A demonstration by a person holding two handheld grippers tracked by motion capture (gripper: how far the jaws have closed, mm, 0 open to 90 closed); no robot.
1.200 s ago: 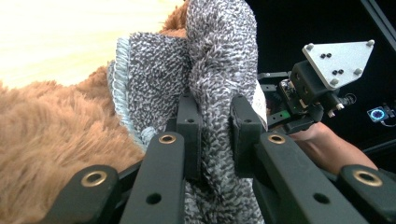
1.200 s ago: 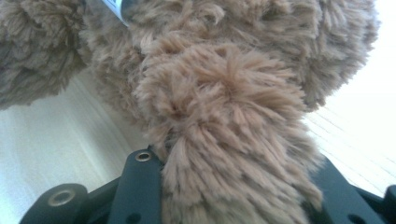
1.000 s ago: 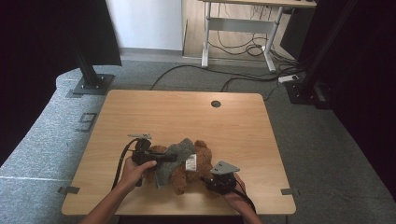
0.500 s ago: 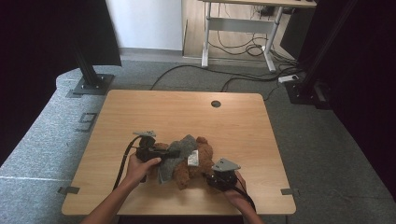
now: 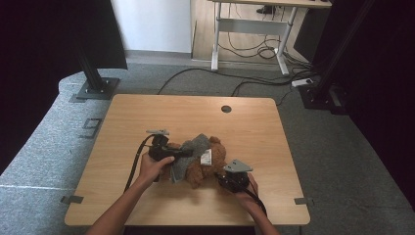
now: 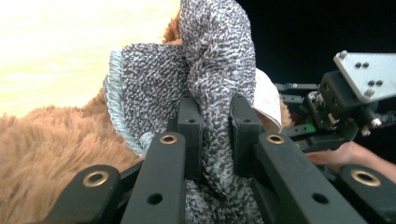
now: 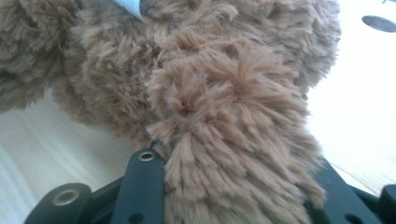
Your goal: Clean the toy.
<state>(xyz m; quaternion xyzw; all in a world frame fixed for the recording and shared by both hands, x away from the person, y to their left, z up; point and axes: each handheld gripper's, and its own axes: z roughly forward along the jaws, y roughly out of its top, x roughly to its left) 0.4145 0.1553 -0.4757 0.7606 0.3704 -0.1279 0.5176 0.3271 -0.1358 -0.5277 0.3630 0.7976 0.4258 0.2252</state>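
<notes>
Where the wooden bench carries its load near the person's edge, a brown plush bear lies on its surface with a grey knitted cloth draped over its upper side; a white tag sticks out beside the cloth. In the high view the left gripper sits at about nine o'clock from the bear, held by the left hand, its jaws reaching toward three o'clock onto the cloth; in the left gripper view the left gripper has its two black jaws closed to a narrow gap on a bunched fold of the grey cloth, which rises straight toward twelve o'clock between them; brown fur of the bear lies at eight o'clock of the jaws, and the white tag shows at two o'clock. The right gripper rests at about five o'clock from the bear in the high view, touching its lower limb, with the grey plate on top; in the right gripper view the right gripper has a thick tuft of the bear's fur filling the space between its jaws, which sit drawn in against that limb on both sides; the bench's cable hole shows at one o'clock.
</notes>
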